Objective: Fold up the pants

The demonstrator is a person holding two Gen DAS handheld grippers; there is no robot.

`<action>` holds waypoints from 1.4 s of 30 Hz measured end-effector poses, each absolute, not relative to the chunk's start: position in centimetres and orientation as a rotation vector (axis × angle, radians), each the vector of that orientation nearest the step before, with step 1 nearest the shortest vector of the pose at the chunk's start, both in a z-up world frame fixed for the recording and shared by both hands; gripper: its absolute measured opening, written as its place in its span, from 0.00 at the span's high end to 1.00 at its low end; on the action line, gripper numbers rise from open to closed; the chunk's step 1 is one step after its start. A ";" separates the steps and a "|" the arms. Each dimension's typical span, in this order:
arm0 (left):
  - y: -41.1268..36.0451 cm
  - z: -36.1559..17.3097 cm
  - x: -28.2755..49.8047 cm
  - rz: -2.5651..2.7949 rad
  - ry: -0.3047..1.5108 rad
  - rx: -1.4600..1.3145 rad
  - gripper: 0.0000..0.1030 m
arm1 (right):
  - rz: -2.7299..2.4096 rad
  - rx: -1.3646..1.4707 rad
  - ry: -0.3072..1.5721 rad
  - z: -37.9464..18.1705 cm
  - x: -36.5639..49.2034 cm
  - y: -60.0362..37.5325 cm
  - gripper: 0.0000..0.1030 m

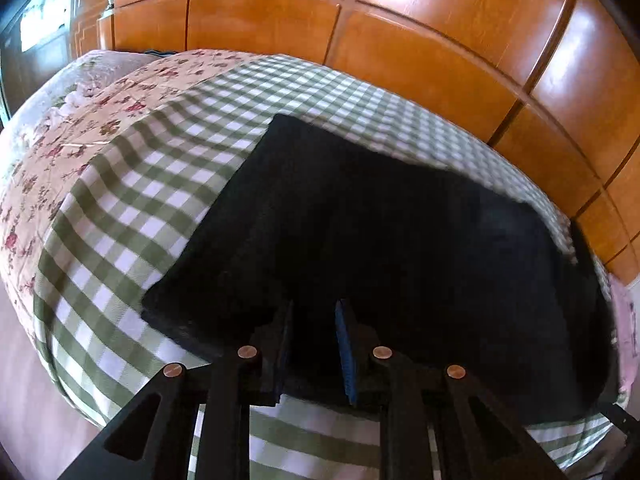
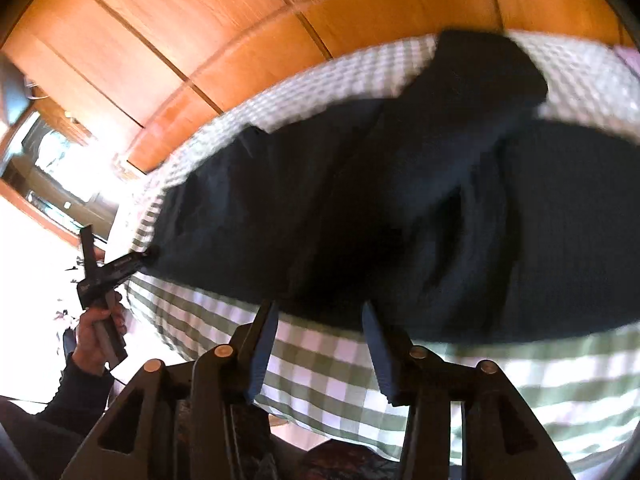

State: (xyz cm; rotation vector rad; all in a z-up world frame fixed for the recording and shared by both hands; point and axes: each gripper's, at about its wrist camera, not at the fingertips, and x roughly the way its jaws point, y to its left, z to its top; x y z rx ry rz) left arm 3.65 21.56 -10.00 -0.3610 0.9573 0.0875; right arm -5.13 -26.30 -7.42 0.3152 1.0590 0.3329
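The dark navy pants [image 1: 380,240] lie spread on a green and white checked cloth [image 1: 132,208] on the bed. My left gripper [image 1: 316,312] is open, its blue-padded fingers over the near hem of the pants. In the right wrist view the pants [image 2: 360,200] are wrinkled, with a fold rising toward the far edge. My right gripper [image 2: 320,312] is open and empty at the near edge of the pants. The left gripper [image 2: 132,260] shows there too, its tip at the pants' left end.
A floral quilt [image 1: 80,128] covers the bed to the left. An orange wooden wardrobe [image 1: 400,20] stands right behind the bed. The bed's near edge [image 2: 320,400] drops off below my right gripper. A pink cloth [image 1: 628,320] shows at the far right.
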 end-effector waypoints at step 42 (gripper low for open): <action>10.0 -12.7 6.9 -0.288 0.941 -0.391 0.80 | 0.009 0.224 0.990 -7.2 23.2 -26.9 0.56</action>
